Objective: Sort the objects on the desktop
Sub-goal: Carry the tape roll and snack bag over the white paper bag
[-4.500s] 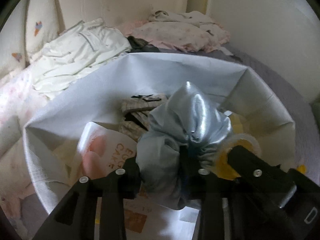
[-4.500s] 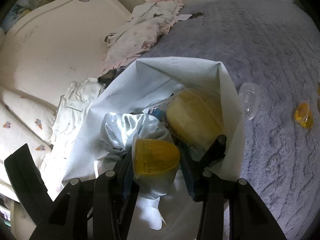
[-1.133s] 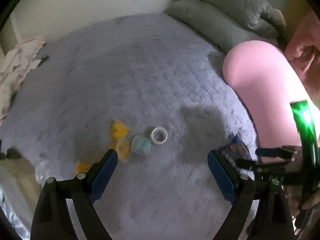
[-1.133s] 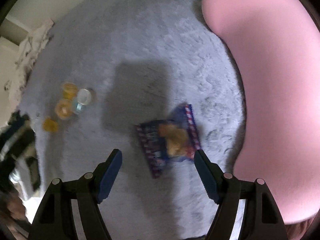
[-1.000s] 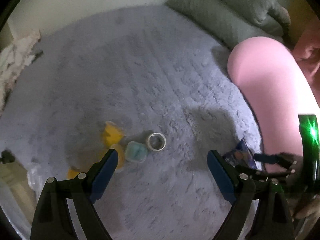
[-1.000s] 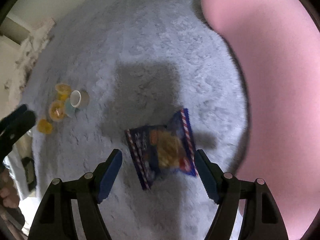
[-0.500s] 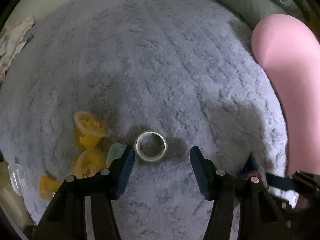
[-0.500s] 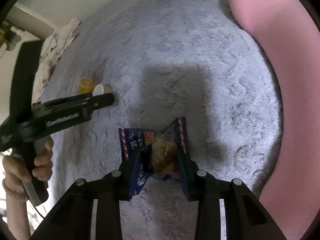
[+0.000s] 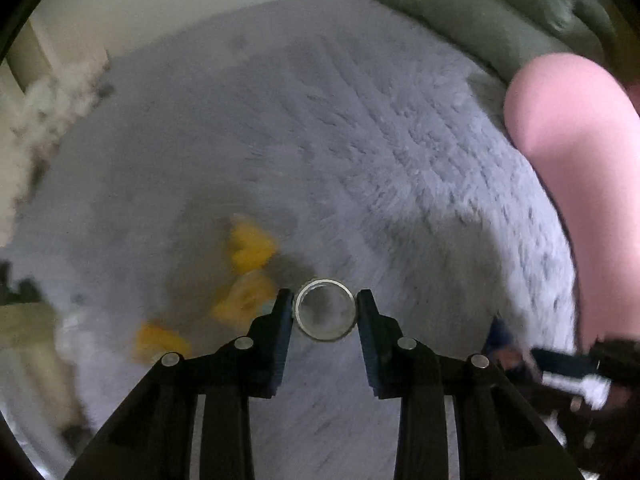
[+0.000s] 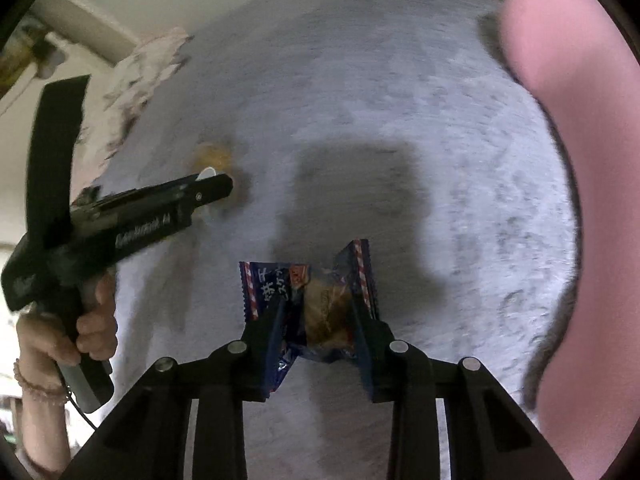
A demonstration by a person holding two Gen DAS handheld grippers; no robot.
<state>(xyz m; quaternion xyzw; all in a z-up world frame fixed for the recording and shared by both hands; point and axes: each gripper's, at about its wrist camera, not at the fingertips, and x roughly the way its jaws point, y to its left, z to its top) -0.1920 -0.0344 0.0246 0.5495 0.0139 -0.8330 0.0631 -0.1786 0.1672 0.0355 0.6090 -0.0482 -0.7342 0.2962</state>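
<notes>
Yellow cups [image 9: 252,246] crowd the bed's [image 9: 360,140] left side; a pink pillow [image 9: 572,152] blocks the right; the middle lies open.

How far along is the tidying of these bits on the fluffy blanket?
Nothing visible looks put away yet. In hand: the left gripper is closing around the tape roll, and the right gripper is closing on the snack packet. Left: the yellow cups lie loose on the blanket.

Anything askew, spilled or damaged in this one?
Only the snack packet: it is crumpled and buckled between the right gripper fingers, whose jaws are closing on it. The tape roll sits squarely in the closing left gripper. Nothing spilled on the blanket.
</notes>
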